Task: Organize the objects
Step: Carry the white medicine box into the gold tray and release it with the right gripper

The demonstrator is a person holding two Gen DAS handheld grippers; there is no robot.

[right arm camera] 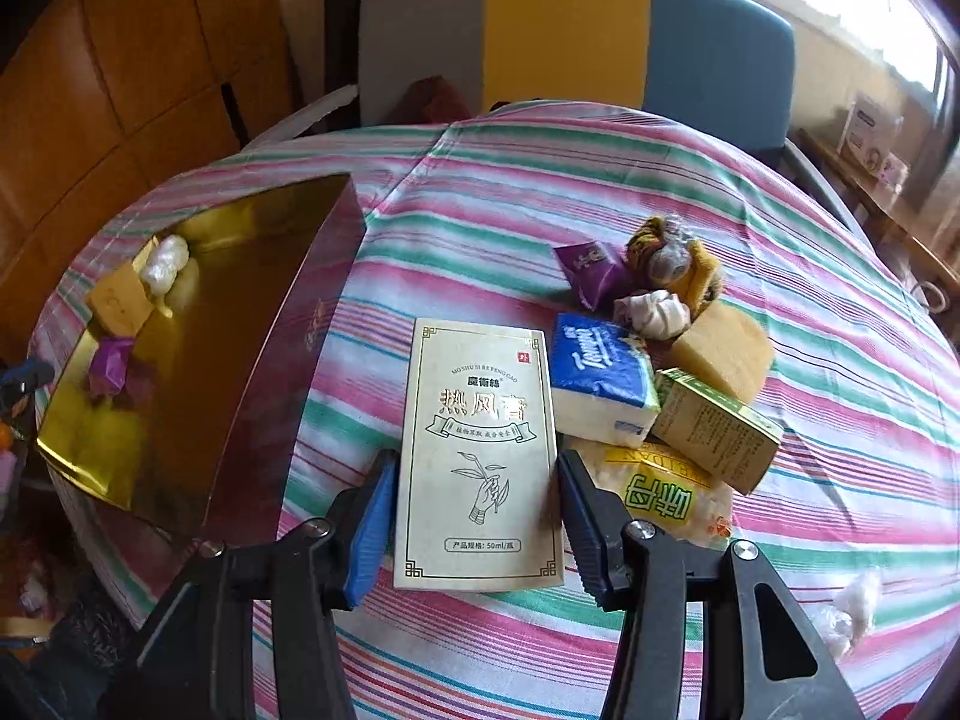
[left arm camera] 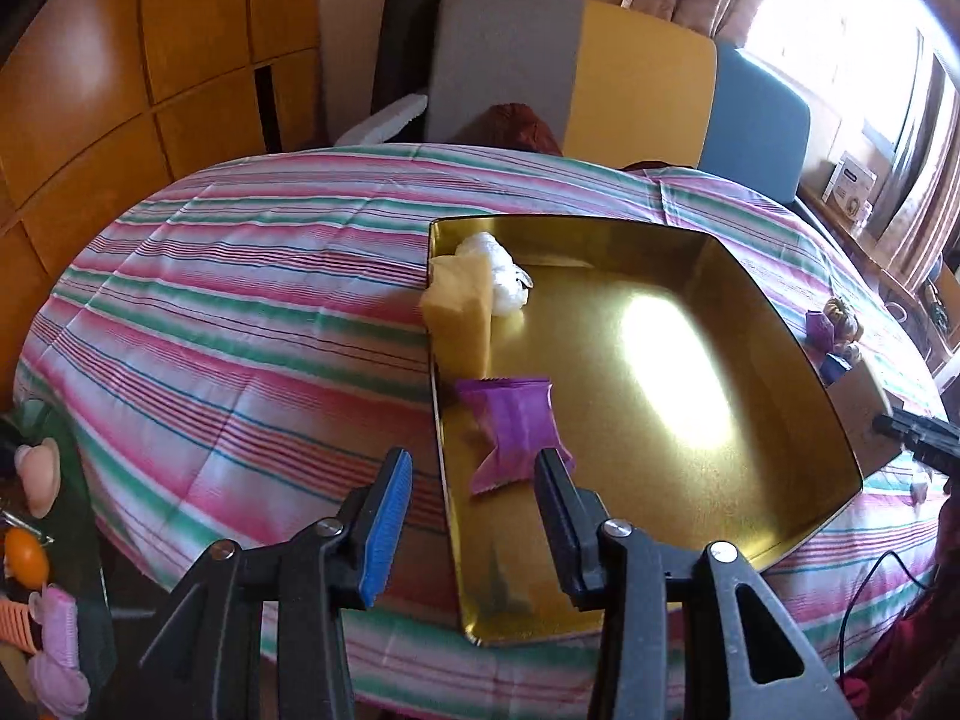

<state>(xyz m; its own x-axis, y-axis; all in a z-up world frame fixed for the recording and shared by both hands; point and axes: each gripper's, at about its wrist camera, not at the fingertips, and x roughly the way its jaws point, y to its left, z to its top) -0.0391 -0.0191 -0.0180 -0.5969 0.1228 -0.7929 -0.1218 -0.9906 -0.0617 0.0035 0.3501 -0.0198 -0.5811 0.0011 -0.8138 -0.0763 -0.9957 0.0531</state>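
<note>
Left gripper [left arm camera: 474,516], jaws apart & empty, hovers over gold tin [left arm camera: 690,420] w/ purple packet [left arm camera: 510,426]. Right gripper [right arm camera: 477,525] clamps cream box [right arm camera: 480,456] on striped tablecloth [right arm camera: 660,180].

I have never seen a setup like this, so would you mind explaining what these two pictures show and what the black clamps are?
The clamps are two hand-held grippers; a person carries one in each hand, each with a fisheye camera looking along its fingers. The left gripper is open over a gold tin tray that holds a purple candy packet, a yellow sponge and a white plastic wad. The right gripper straddles a cream ointment box; whether it grips is unclear. Nearby on the striped tablecloth lie a blue tissue pack and a green box.
</note>
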